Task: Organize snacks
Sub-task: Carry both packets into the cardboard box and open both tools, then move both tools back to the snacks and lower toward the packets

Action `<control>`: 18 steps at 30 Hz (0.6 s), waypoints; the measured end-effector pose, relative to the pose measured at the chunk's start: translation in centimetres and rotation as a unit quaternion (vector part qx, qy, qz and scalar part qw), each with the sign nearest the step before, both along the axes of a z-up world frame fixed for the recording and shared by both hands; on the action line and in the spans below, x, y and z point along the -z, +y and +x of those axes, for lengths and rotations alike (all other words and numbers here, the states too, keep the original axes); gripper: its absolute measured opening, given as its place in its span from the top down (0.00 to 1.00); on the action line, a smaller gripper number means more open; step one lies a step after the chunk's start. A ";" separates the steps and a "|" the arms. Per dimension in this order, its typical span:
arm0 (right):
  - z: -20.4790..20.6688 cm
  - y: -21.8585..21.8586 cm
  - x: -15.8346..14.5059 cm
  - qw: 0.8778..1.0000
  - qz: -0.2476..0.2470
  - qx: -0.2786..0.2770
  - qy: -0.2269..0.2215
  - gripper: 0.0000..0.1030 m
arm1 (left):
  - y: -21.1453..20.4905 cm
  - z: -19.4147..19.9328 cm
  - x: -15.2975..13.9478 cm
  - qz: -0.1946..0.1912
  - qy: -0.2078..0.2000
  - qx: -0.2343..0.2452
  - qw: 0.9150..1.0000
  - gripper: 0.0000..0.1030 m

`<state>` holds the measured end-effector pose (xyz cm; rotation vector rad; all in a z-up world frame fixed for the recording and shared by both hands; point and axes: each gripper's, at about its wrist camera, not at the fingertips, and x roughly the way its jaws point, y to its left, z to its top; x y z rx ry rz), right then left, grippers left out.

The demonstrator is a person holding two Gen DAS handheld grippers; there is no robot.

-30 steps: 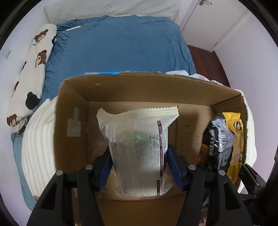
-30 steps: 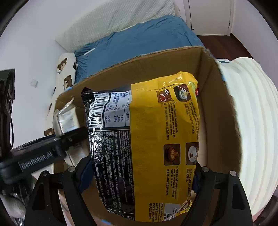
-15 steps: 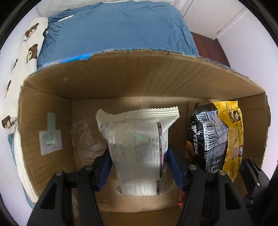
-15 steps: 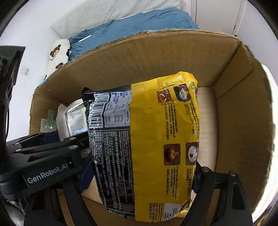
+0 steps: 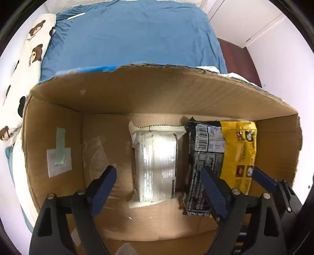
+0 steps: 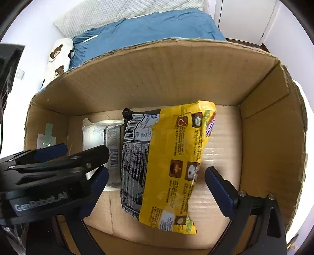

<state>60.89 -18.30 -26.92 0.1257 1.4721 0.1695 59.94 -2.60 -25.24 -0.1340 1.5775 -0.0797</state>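
A silver-white snack packet (image 5: 157,166) lies on the floor of an open cardboard box (image 5: 137,94), beside a yellow-and-black noodle packet (image 5: 221,162). My left gripper (image 5: 159,188) is open above the silver packet, its fingers apart from it. In the right wrist view the noodle packet (image 6: 168,164) lies in the box (image 6: 157,78), the silver packet (image 6: 98,135) to its left. My right gripper (image 6: 157,186) is open, fingers on either side of the noodle packet without touching it. The left gripper's black body (image 6: 49,166) shows at the left.
The box sits on a white ribbed surface (image 5: 17,176) next to a bed with a blue sheet (image 5: 133,35) and a bear-print pillow (image 5: 29,51). A taped label (image 5: 58,157) is on the box's left wall. A white door (image 6: 245,17) stands behind.
Both grippers opened and let go of their packets. The silver packet and the noodle packet now rest on the box floor. Both grippers have drawn back slightly.
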 end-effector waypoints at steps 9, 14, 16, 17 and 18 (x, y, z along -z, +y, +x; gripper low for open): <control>-3.1 -1.6 -2.8 0.999 -0.009 0.011 -0.030 0.02 | 1.0 -3.1 -4.7 0.024 -0.068 -0.004 0.997 0.10; -5.7 -2.2 -6.1 0.998 -0.013 0.012 -0.066 0.02 | 0.7 -6.6 -9.1 0.046 -0.130 -0.002 0.990 0.10; -6.9 -2.5 -7.5 0.996 -0.017 0.008 -0.082 0.02 | 0.2 -7.2 -10.7 0.051 -0.154 -0.004 0.987 0.10; -7.4 -2.6 -8.2 0.996 -0.018 0.006 -0.089 0.02 | 0.0 -7.9 -11.7 0.053 -0.166 -0.004 0.985 0.10; -7.9 -2.8 -9.0 0.995 -0.018 0.005 -0.096 0.02 | 0.1 -8.2 -12.2 0.054 -0.174 -0.004 0.983 0.10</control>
